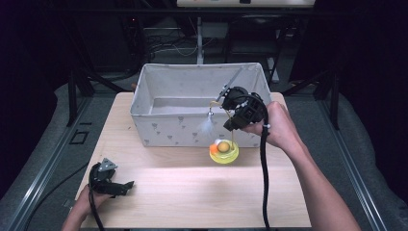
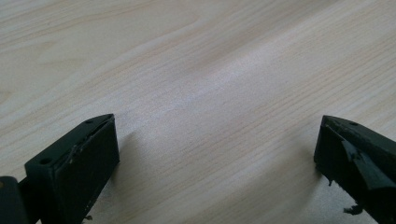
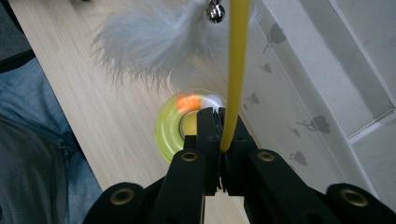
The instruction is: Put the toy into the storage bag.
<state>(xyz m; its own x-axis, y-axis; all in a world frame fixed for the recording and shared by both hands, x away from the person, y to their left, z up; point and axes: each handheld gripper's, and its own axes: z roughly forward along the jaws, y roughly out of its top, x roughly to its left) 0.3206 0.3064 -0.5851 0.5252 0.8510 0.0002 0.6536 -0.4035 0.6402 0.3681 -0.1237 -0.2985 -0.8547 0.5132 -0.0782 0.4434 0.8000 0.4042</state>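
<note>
A cat toy stands on the wooden table (image 1: pixel 192 192) in front of the fabric box: a yellow round base (image 1: pixel 223 153) with orange and white balls, a thin yellow wand (image 3: pixel 236 70), a white feather (image 3: pixel 154 42) and a small bell (image 3: pixel 215 11). My right gripper (image 3: pixel 219 116) is shut on the wand just above the base (image 3: pixel 168 130), pointing down at it. From the high view, that gripper (image 1: pixel 231 126) hangs by the box's front wall with the feather (image 1: pixel 208 126) dangling beside it. My left gripper (image 1: pixel 127 185) rests open at the table's near left corner, its jaws (image 2: pixel 217 154) wide apart over bare wood.
A white fabric box (image 1: pixel 192 125) with small grey prints takes up the far half of the table; its wall (image 3: pixel 303 93) rises right beside the toy. A trouser leg (image 3: pixel 37 154) lies beyond the table edge. Dark frames and cables stand behind the table.
</note>
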